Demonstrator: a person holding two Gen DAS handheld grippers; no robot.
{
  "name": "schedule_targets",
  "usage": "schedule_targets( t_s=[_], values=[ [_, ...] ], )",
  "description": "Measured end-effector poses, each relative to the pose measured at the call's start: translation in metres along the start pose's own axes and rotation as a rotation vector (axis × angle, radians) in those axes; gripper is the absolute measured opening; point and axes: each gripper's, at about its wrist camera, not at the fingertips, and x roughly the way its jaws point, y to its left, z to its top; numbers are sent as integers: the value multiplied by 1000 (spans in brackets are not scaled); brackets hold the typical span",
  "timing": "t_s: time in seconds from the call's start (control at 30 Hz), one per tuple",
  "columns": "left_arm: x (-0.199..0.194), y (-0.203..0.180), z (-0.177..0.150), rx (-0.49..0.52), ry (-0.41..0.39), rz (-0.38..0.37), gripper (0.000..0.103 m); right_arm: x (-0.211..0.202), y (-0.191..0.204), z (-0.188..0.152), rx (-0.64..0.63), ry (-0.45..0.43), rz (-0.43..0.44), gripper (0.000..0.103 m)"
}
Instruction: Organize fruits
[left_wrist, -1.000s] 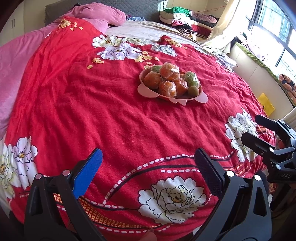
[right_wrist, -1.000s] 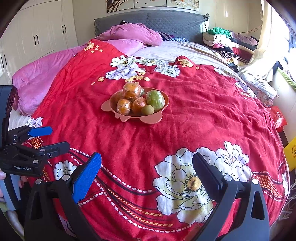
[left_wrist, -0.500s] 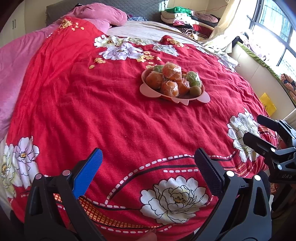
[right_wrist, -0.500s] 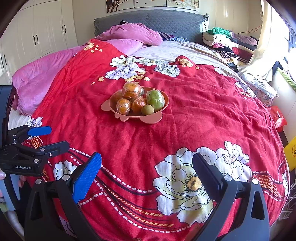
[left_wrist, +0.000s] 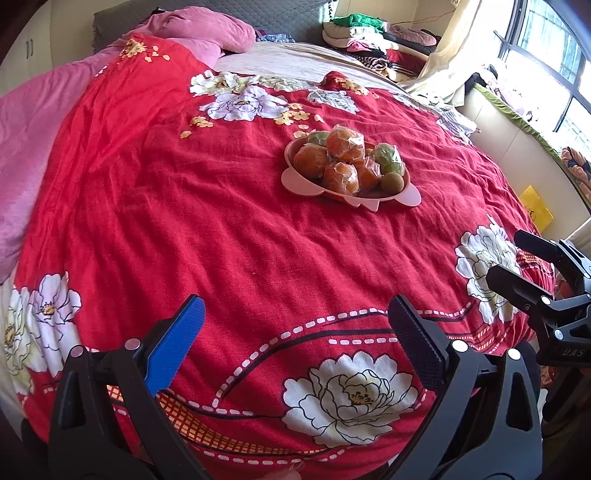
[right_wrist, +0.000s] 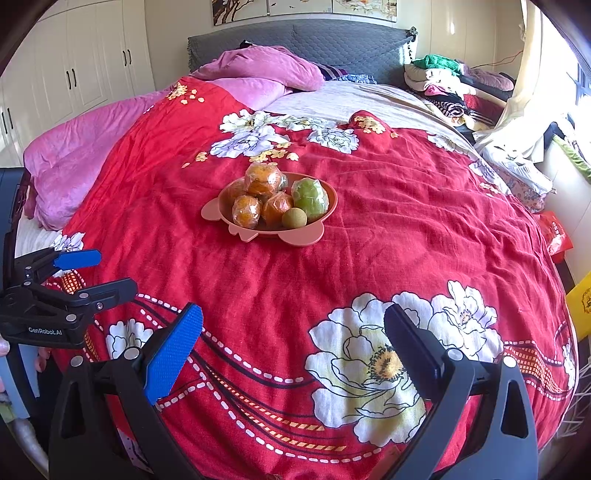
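On the bed (right_wrist: 406, 229), a bowl (right_wrist: 330, 195) holds film-wrapped fruits (right_wrist: 264, 179): light, slippery, easily bruised, best pinched across their middles. Left claw (left_wrist: 295, 325) and right claw (right_wrist: 291, 332) gape empty, well short.

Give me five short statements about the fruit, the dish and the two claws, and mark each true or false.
1. The pink dish sits on the red bedspread. True.
2. The left claw grips an orange. False: it is open and holds nothing.
3. The wrapped green fruit lies in the dish. True.
4. The small brown fruit lies on the bedspread outside the dish. False: it lies in the dish.
5. The right claw is open, short of the dish. True.
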Motion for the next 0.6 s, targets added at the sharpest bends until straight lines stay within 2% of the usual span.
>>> schedule_targets(
  t_s=[0.6],
  values=[
    [-1,-2,2,3,-1,5,93,0,-2,-1,3,0,-5,98]
  ],
)
